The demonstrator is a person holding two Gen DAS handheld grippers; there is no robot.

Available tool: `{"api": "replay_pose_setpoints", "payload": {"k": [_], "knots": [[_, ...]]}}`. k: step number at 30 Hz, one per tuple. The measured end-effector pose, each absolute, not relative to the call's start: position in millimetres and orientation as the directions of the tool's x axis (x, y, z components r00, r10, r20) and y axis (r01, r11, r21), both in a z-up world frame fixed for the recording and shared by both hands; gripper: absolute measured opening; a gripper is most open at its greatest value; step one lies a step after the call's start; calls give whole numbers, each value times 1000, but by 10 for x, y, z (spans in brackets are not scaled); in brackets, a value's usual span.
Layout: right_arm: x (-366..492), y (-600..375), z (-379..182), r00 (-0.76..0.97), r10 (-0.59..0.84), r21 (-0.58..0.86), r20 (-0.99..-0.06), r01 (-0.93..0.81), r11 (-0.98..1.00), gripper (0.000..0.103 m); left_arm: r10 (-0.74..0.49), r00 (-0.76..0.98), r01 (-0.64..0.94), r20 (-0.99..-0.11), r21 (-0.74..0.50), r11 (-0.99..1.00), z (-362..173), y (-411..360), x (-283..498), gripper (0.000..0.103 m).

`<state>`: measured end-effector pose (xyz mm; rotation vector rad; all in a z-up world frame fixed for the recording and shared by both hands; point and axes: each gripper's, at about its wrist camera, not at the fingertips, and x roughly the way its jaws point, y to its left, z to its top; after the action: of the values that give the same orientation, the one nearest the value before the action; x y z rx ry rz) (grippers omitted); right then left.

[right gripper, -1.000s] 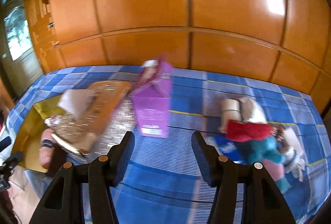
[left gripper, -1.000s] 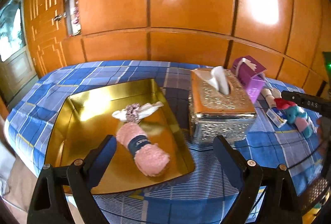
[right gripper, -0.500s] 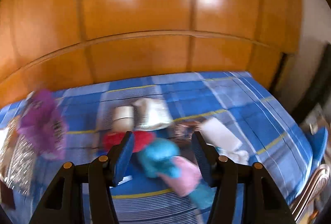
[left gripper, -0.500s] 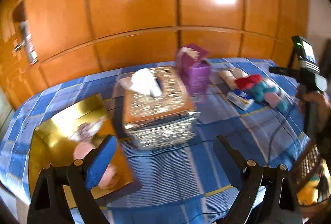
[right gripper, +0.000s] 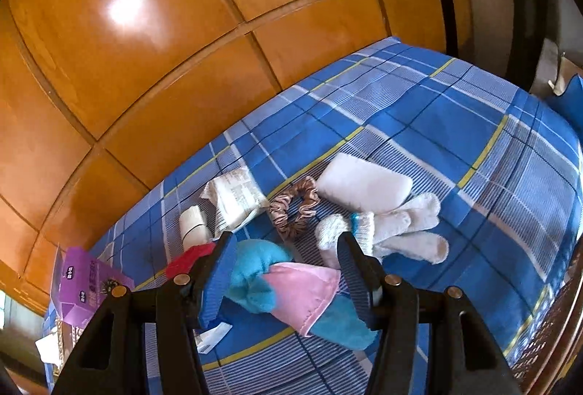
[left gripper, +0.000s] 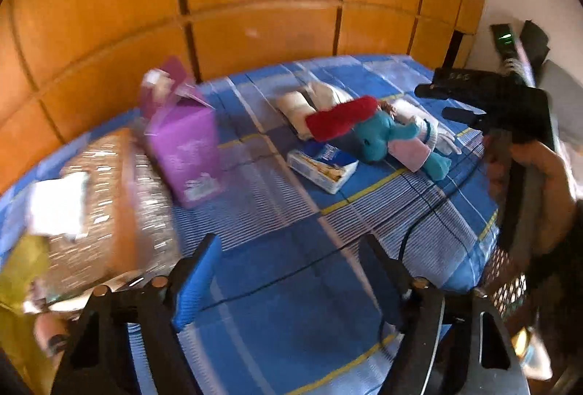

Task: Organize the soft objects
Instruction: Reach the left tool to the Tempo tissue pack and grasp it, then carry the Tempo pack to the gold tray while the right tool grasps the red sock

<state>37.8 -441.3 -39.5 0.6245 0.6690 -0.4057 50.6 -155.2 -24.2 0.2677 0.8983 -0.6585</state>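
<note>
Hovering with jaws apart, the right gripper [right gripper: 284, 249] straddles the teal plush toy [right gripper: 255, 282] beside 2 white socks [right gripper: 397, 227]; the left gripper [left gripper: 291, 260] gapes empty above the plaid cloth [left gripper: 291, 304].

a home bedroom: blue plaid bedsheet [right gripper: 419, 125], glossy wooden wardrobe doors [right gripper: 153, 41], a plush toy [left gripper: 386, 136].

Left black two-finger gripper with blue pads [left gripper: 291, 264] held level above the near edge of the bed, jaws spread wide and gripping nothing. Right black two-finger gripper with blue pads [right gripper: 286, 264] tilted downward toward the bed's right side, jaws likewise parted and bare between. Seen from the left wrist, bare right hand [left gripper: 539, 191] wrapped round the right gripper's handle.
</note>
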Motion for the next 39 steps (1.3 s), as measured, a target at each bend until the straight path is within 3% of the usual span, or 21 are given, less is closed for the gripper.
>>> {"api": "replay_pose_setpoints", "payload": {"k": [5,7,19,20,21,22,25,32,39], "knots": [[370,-4385,-381,732,-125,421,-670,512,749,58,-409,377,584,-831,-130,801,-422,-1974,844,77],[360,-4387,-374,742,-115,435,-660,503,747,58,-408,358,570,-840,-149,808,-482,-2107,961,83],[376,-4417,-401,761,-47,498,-647,468,730,59,-318,305,422,-898,-172,890,-924,-2784,1612,94],[378,-4415,-402,761,-46,498,-647,467,731,59,-305,306,414,-902,-163,896,-973,-2811,1646,94],[377,-4416,-402,762,-43,500,-646,465,731,59,-303,302,414,-904,-162,896,-1027,-2816,1666,87],[379,-4416,-405,762,-39,503,-646,464,730,59,-313,290,421,-904,-173,891,-1069,-2815,1676,73],[386,-4422,-419,762,-29,510,-647,461,726,59,-376,287,462,-881,-216,860,-1077,-2678,1607,68],[448,-4375,-463,739,-9,488,-674,454,746,59,-423,276,540,-863,-225,811,-1044,-2140,1216,65],[657,-3986,-535,676,102,408,-730,311,858,59,-422,321,586,-848,-172,792,-1004,-1641,744,65]]}}
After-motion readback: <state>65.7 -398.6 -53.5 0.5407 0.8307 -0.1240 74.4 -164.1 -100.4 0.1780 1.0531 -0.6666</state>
